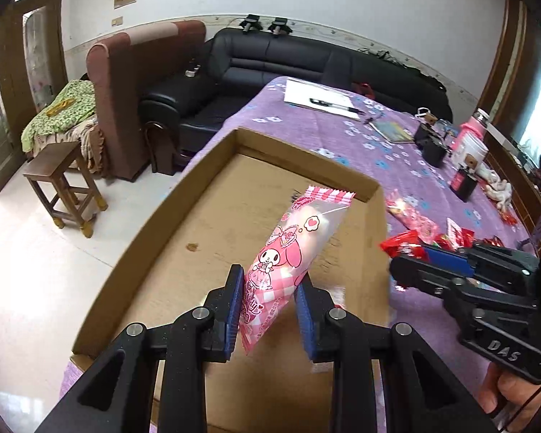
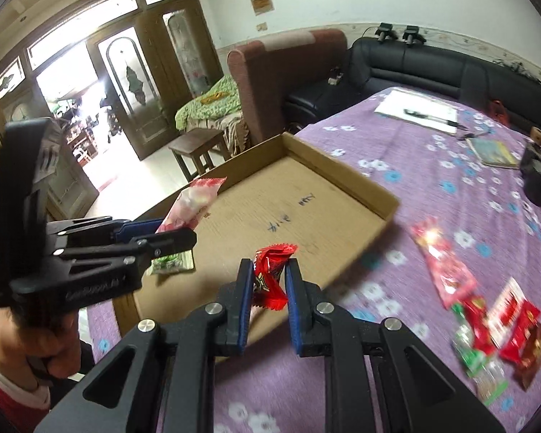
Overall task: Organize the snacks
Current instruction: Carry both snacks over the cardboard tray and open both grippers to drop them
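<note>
My left gripper (image 1: 268, 281) is shut on a pink cartoon snack packet (image 1: 288, 252) and holds it above the shallow cardboard tray (image 1: 133, 249). It also shows in the right wrist view (image 2: 176, 232), with the pink packet (image 2: 194, 202) sticking out. My right gripper (image 2: 268, 274) is shut on a red snack packet (image 2: 270, 274) above the tray's near edge (image 2: 360, 252); in the left wrist view it (image 1: 396, 256) holds the red packet (image 1: 402, 245) at the tray's right side. A green packet (image 2: 171, 261) lies in the tray.
A pile of loose red and green snack packets (image 2: 497, 328) lies on the purple flowered cloth (image 2: 451, 187) to the right of the tray. Paper with a pen (image 1: 324, 103), a booklet (image 1: 395, 131), black boxes and a pink-lidded jar (image 1: 470, 140) stand further back. A wooden stool (image 1: 65, 184) stands on the floor at left.
</note>
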`<move>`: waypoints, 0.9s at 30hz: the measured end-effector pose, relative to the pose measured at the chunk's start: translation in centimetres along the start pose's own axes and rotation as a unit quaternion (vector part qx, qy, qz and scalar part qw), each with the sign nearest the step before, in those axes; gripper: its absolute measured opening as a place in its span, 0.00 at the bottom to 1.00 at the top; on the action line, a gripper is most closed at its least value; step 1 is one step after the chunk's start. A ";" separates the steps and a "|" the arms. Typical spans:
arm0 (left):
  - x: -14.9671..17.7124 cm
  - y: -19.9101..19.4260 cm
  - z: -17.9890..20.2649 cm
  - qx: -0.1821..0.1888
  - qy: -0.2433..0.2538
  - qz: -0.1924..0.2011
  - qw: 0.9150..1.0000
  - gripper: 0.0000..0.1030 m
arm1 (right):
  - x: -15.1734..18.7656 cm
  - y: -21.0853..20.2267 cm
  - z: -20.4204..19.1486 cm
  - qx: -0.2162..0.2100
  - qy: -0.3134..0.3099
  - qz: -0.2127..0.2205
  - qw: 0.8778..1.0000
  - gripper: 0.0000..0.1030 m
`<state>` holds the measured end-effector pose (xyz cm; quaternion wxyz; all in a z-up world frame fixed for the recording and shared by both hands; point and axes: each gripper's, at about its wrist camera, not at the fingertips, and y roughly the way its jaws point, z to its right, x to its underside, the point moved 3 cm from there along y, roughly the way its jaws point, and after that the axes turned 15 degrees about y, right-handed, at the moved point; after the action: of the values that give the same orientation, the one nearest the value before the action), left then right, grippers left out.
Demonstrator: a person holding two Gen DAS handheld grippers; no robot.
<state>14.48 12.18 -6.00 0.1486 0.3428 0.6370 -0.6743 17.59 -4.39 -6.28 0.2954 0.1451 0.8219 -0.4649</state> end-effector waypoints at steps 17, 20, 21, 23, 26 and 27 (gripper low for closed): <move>-0.4 3.7 -1.3 -0.048 0.008 -0.036 0.998 0.30 | -0.6 6.3 -0.3 0.025 -0.003 -0.037 0.999 0.17; -0.2 3.8 -1.3 -0.046 0.005 -0.041 0.998 0.30 | -0.4 6.5 -0.3 0.026 0.001 -0.043 0.999 0.17; -0.2 3.8 -1.3 -0.046 0.005 -0.041 0.998 0.30 | -0.3 6.3 -0.3 0.026 0.002 -0.042 0.999 0.17; -0.2 3.9 -1.3 -0.044 0.005 -0.045 0.998 0.31 | -0.4 6.4 -0.2 0.025 0.005 -0.041 0.999 0.17; -0.1 3.8 -1.2 -0.046 0.005 -0.045 0.998 0.45 | -0.4 6.3 -0.1 0.027 0.008 -0.039 0.999 0.35; -0.2 3.5 -1.2 -0.049 0.004 -0.042 0.998 0.49 | -0.4 6.1 -0.1 0.027 0.008 -0.036 0.999 0.40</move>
<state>17.17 12.77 -8.49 0.1344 0.3112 0.6837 -0.6463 21.02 -1.13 -10.11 0.2676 0.1269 0.8162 -0.4961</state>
